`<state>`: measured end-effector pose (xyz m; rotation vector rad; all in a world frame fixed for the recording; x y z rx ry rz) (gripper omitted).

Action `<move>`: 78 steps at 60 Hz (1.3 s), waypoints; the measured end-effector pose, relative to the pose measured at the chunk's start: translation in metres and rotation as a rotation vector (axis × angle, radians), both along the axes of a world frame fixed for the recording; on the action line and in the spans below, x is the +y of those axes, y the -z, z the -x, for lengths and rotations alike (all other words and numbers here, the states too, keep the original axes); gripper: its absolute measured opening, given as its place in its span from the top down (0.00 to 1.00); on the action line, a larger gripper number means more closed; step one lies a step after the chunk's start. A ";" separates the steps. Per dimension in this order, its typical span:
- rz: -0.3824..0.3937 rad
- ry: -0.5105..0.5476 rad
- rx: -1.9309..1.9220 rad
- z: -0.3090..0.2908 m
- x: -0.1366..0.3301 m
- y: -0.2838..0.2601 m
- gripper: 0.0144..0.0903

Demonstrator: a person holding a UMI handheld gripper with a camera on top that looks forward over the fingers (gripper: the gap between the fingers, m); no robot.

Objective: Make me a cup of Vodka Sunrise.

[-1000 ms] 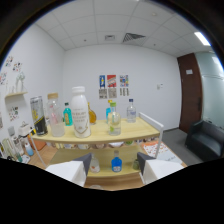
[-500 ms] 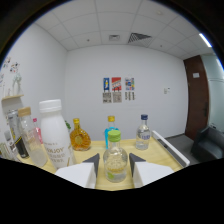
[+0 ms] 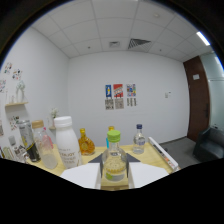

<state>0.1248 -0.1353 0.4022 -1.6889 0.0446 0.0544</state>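
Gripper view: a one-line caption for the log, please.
Open gripper brackets a green-capped bottle standing on the table, beside a white bottle and an amber bottle.

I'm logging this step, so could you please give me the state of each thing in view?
Tongs: open, around the green-capped bottle.
Green-capped bottle: upright, capped, between the fingers.
White bottle: upright, capped.
Blue-capped bottle: upright, capped.
Amber bottle: upright.
Door: shut.
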 end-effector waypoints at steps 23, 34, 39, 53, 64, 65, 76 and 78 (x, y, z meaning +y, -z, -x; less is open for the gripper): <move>0.148 0.000 0.027 0.007 -0.080 0.141 0.72; 0.253 0.005 -0.033 0.011 -0.085 0.219 0.72; 0.265 -0.002 -0.152 0.009 -0.082 0.229 0.72; 0.265 -0.052 -0.705 -0.003 -0.072 0.228 0.72; 0.235 -0.122 -1.155 0.000 -0.066 0.224 0.72; 0.228 -0.129 -1.188 0.002 -0.067 0.223 0.72; 0.192 -0.201 -1.547 0.013 -0.064 0.216 0.72; 0.185 -0.212 -1.605 0.015 -0.064 0.215 0.72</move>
